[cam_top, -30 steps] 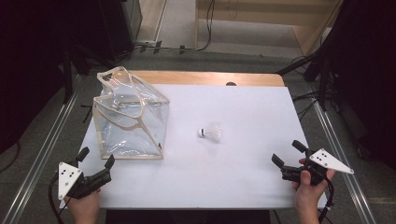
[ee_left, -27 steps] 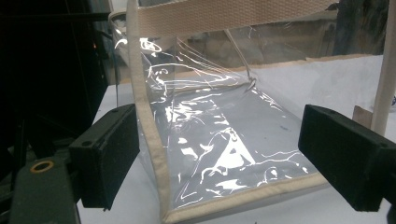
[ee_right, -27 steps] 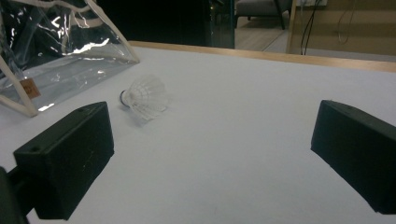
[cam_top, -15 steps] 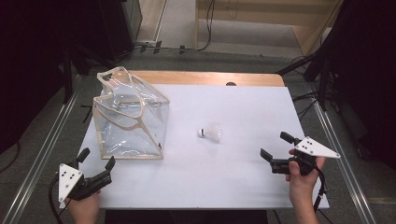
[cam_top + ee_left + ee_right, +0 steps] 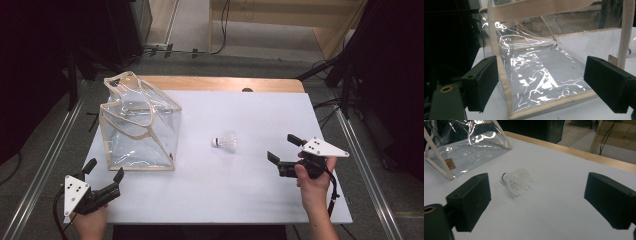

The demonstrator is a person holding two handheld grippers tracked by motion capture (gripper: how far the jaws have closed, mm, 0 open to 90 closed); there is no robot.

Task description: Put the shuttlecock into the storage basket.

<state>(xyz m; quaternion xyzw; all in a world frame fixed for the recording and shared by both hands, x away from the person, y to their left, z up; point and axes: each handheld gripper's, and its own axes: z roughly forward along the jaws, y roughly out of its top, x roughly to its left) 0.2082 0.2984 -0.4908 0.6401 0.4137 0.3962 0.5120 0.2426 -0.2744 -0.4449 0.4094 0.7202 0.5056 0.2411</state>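
Counter: white sheet over a wooden counter (image 5: 260,195); bare wood strip shows along the far edge.
Bag: clear plastic bag (image 5: 137,127) with beige webbing trim and handles, standing on the left part of the counter, slumped and creased, top open. In the left gripper view the bag (image 5: 541,72) lies just beyond the jaws, glare streaks across its plastic.
Shuttlecock: white shuttlecock (image 5: 226,142) lying on its side near the counter's middle, well apart from the bag, dark-ringed cork end toward the left. In the right gripper view the shuttlecock (image 5: 516,181) sits between and beyond the jaws, nearer the left-hand jaw, not touching either.
Left gripper: left gripper (image 5: 104,171) at the near left corner of the counter, held by a hand (image 5: 90,220) coming in from the near edge. Jaws wide apart, nothing between them; they point toward the near corner of the bag and stand clear of it. Grey three-cornered plate on top.
Right gripper: right gripper (image 5: 284,148) over the right side of the counter, held by a hand (image 5: 312,182). Jaws spread wide, holding nothing, pointed left toward the shuttlecock, with a gap of bare counter between.
Surroundings: grey floor, metal rails along both sides of the counter, dark equipment and cables at the far side.
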